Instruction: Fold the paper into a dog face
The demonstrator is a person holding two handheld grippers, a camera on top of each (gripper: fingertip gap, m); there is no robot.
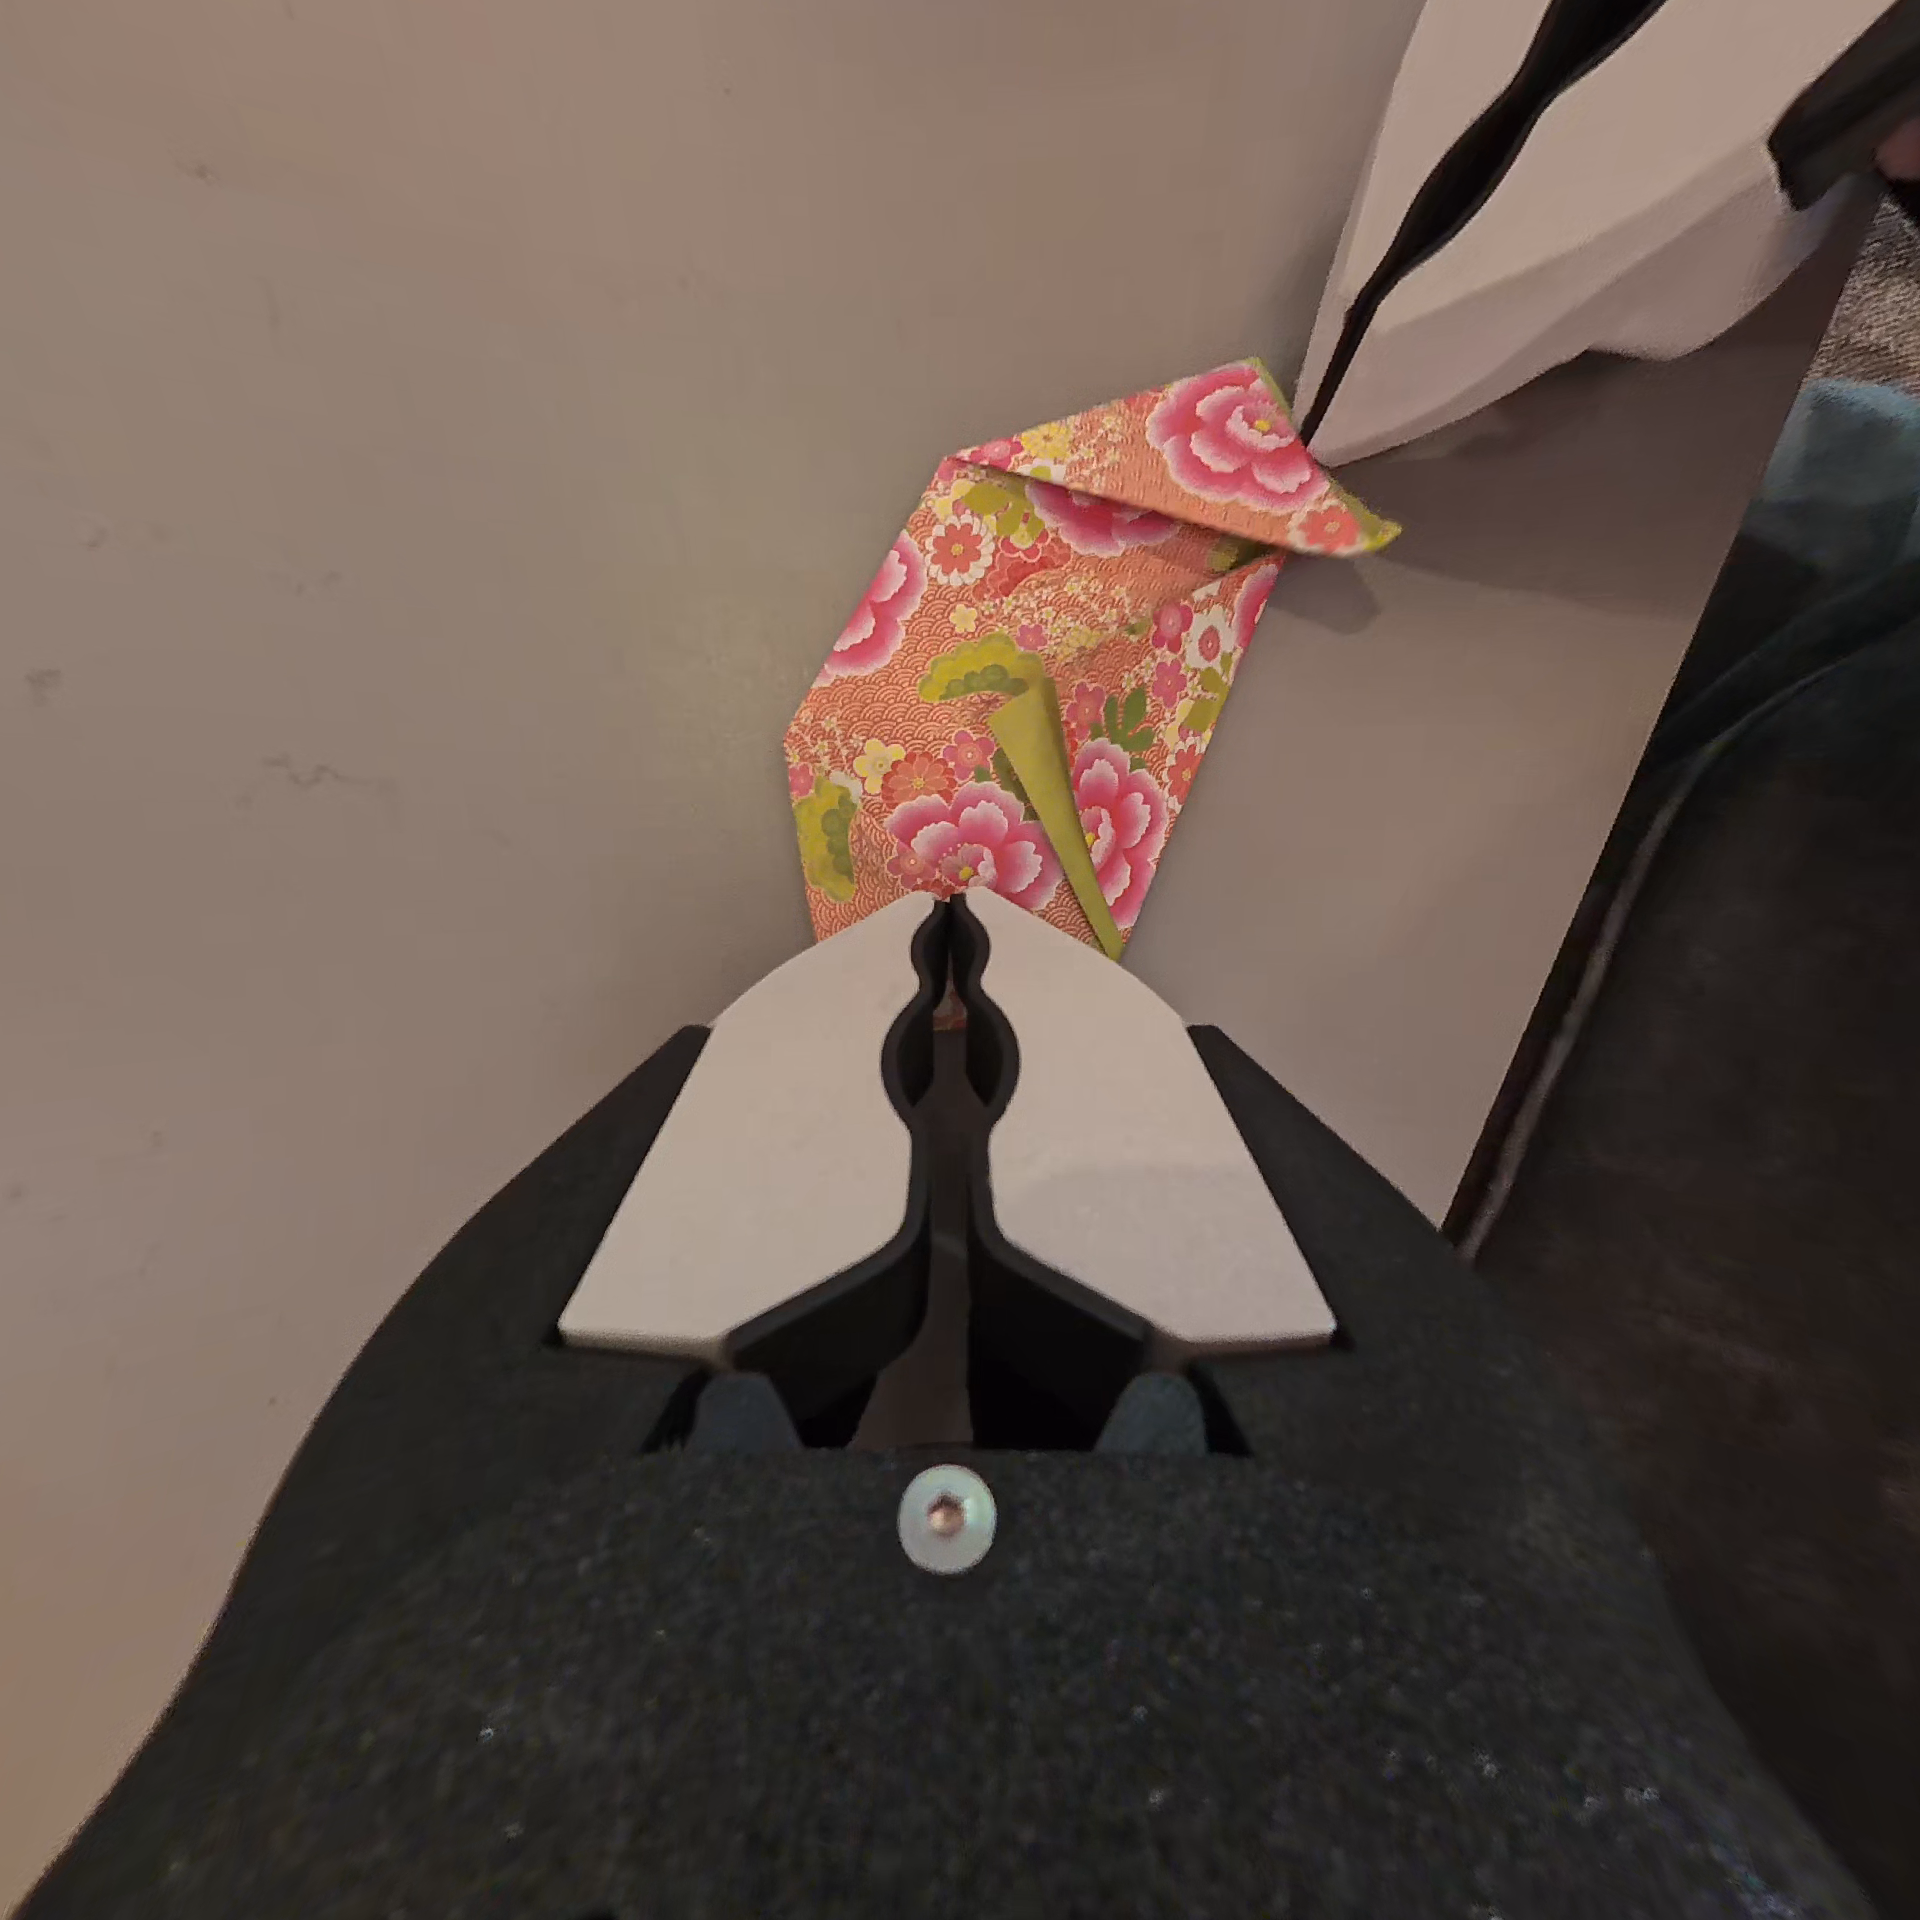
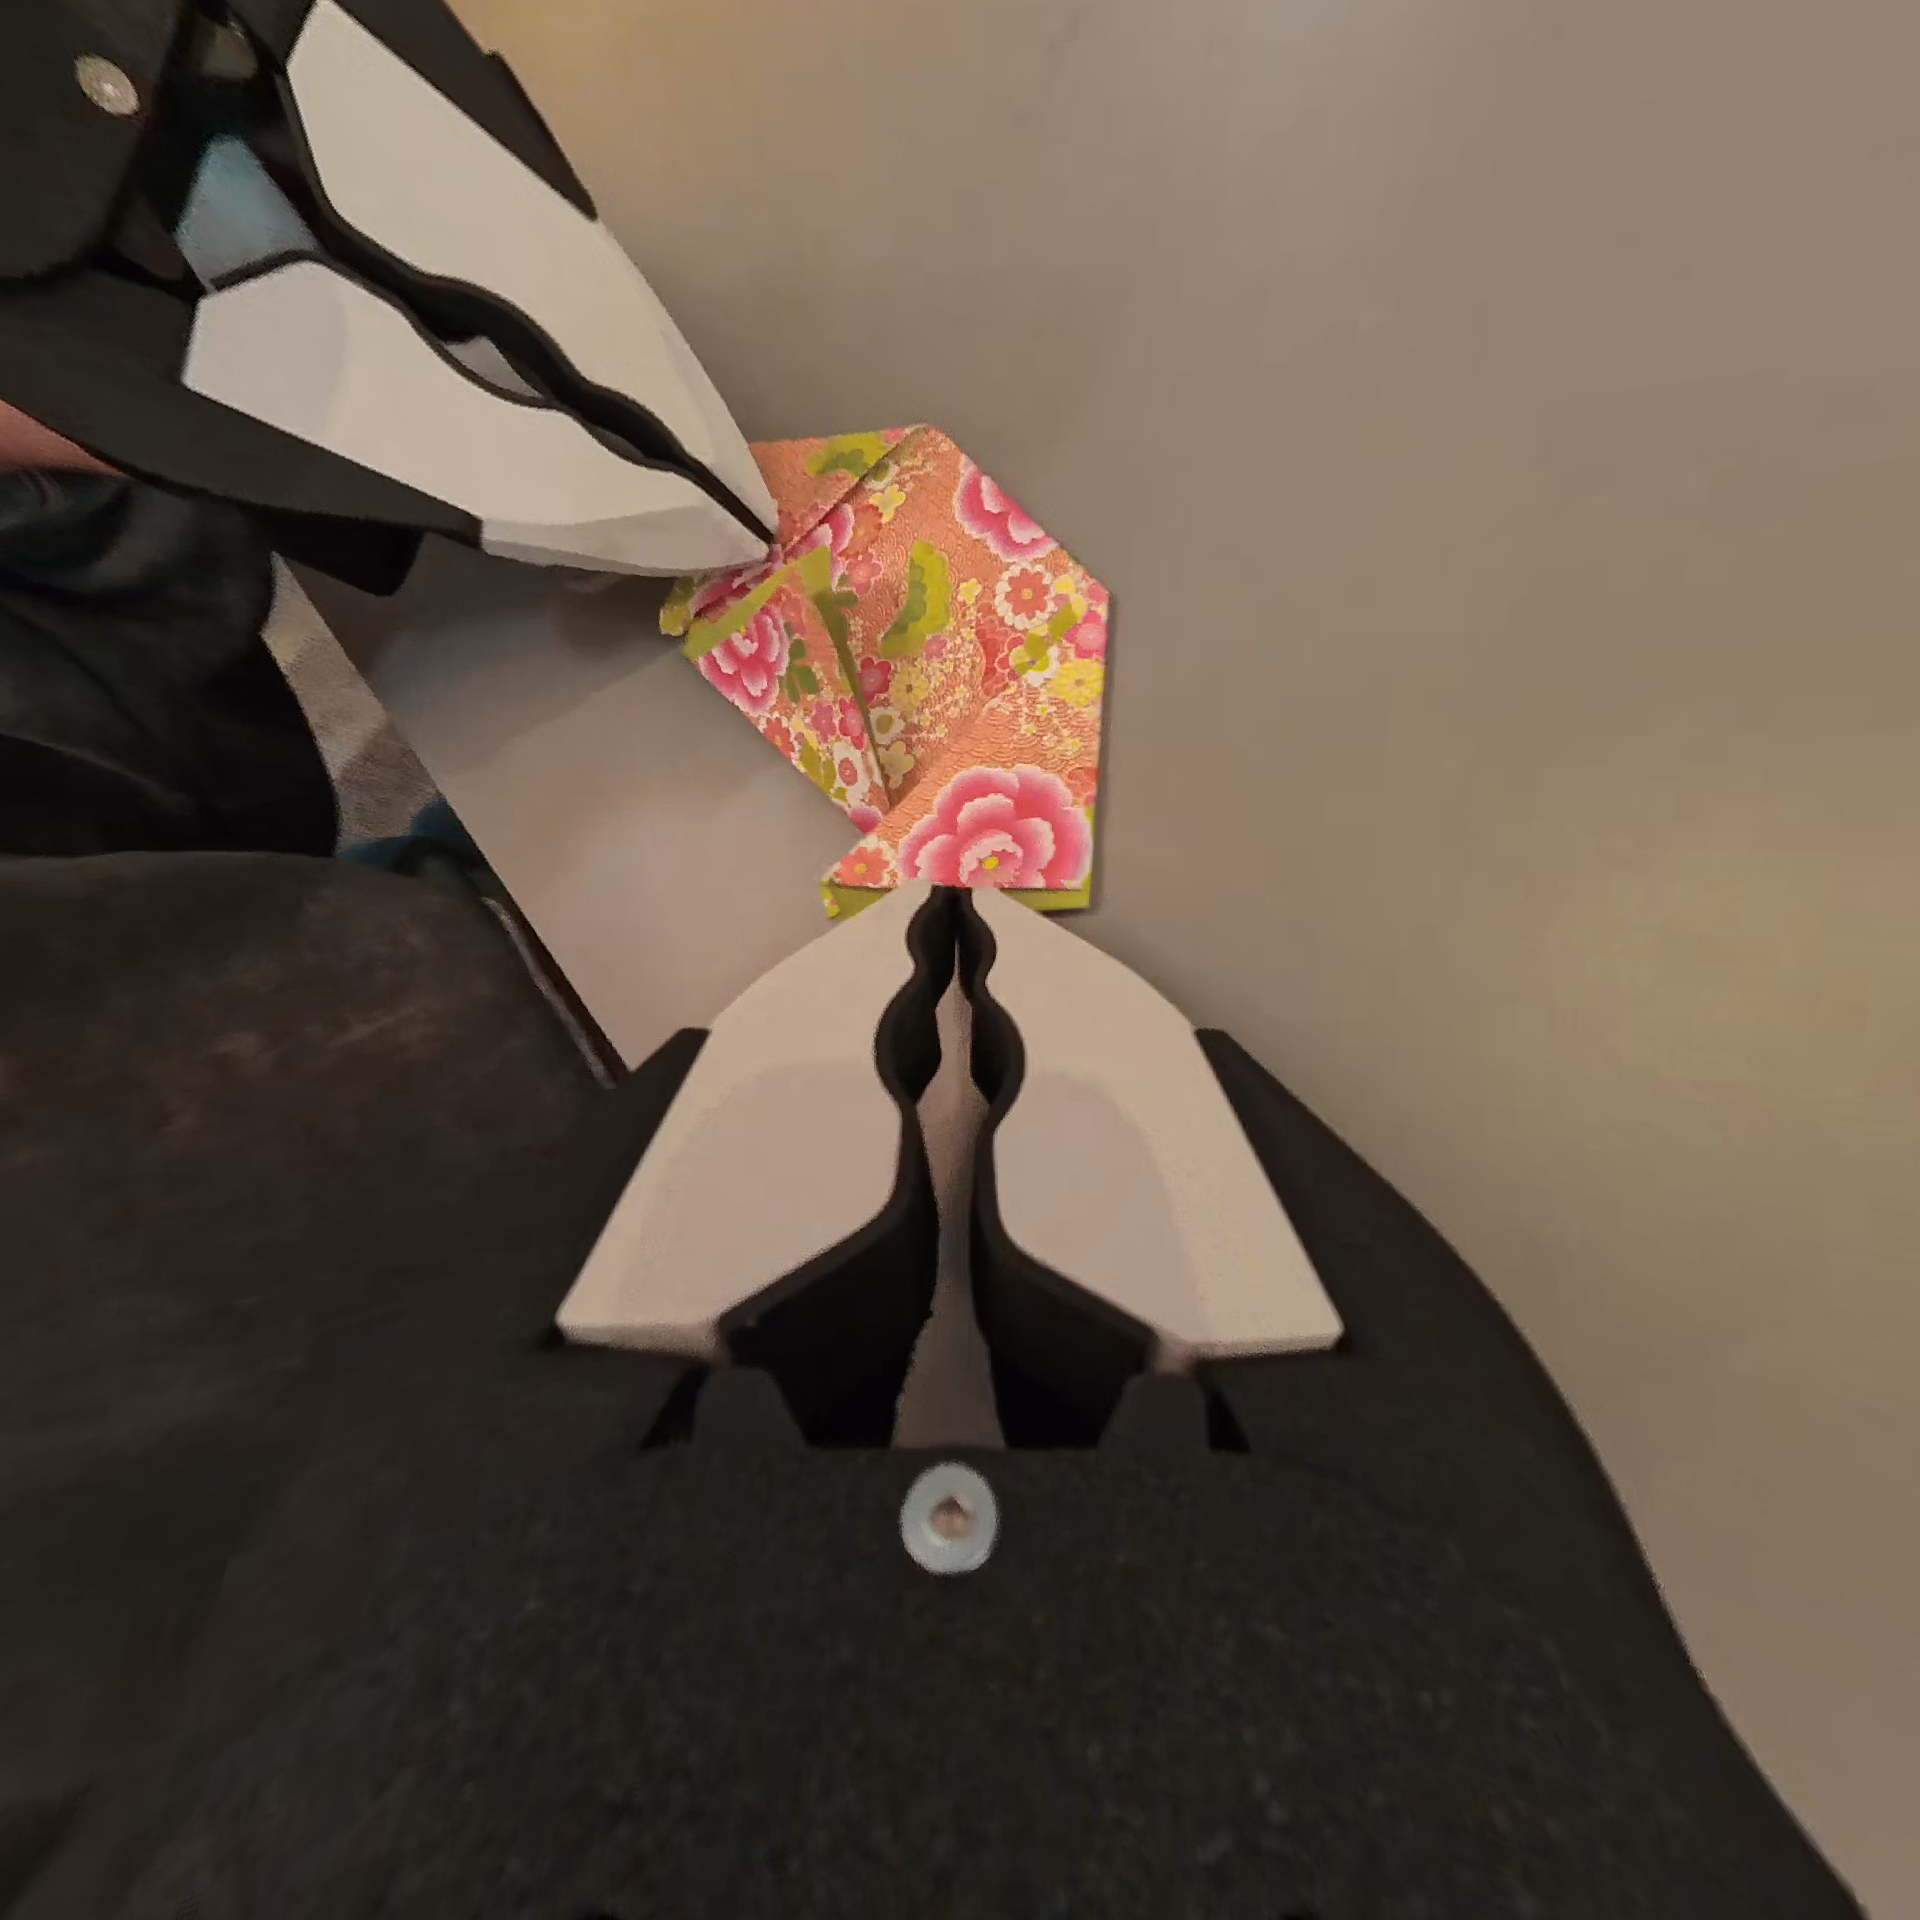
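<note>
Smooth beige tabletop [image 1: 520,520] bears creased floral paper [image 1: 997,707], each end pinched by white wedge-shaped left fingers [image 1: 831,1039] and right fingers [image 2: 831,1039].

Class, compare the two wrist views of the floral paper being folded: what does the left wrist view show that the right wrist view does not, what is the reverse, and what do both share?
Only the left wrist view shows a narrow plain green flap curling up from the paper.

Only the right wrist view shows the left gripper's black body and silver screw, from the side.

Both show the floral paper on the pale table, with the left gripper and the right gripper each closed at opposite ends of the paper.
</note>
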